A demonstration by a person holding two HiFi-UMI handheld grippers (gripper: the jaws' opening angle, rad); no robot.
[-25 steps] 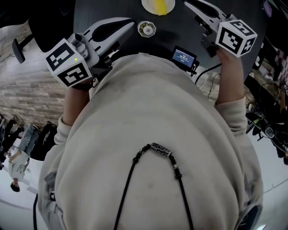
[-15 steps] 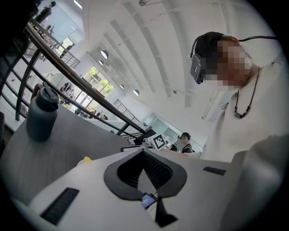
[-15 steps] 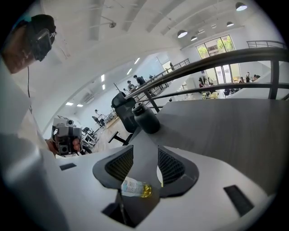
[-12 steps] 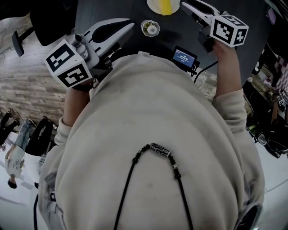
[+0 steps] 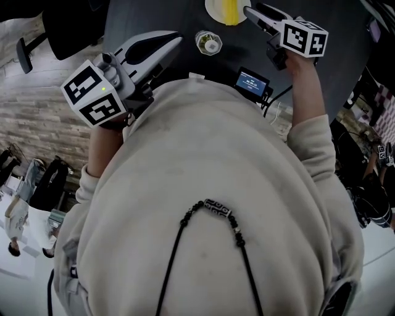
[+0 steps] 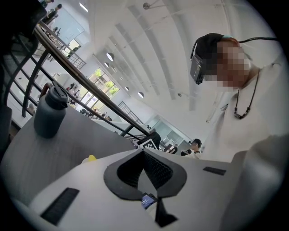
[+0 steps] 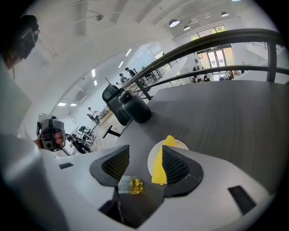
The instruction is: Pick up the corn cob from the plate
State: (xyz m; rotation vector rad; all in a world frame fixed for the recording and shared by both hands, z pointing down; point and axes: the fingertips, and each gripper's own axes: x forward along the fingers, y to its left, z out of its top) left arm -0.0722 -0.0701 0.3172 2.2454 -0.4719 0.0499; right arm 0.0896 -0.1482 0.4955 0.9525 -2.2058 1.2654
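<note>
The yellow corn cob (image 5: 229,8) lies on a small white plate (image 5: 213,10) at the top edge of the head view. My right gripper (image 5: 250,12) points down at it from the right, its tips close beside the plate. In the right gripper view the corn cob (image 7: 159,166) and plate (image 7: 181,145) show through the gap of the right gripper (image 7: 145,155). Its jaws have just been opening and stand open, pressing on nothing. My left gripper (image 5: 177,39) hovers to the left, shut and empty; in its own view the pads of the left gripper (image 6: 143,152) meet at the tip.
A small clear jar (image 5: 208,42) with something yellow in it stands on the dark table (image 5: 154,15) between the grippers, also seen as the jar (image 7: 131,185). A small screen device (image 5: 252,79) sits at the near edge. Dark bottles (image 7: 131,107) stand beyond the plate.
The right gripper has moved up the picture and in towards the plate, until its tips are beside the corn. The left gripper has stayed about where it was.
</note>
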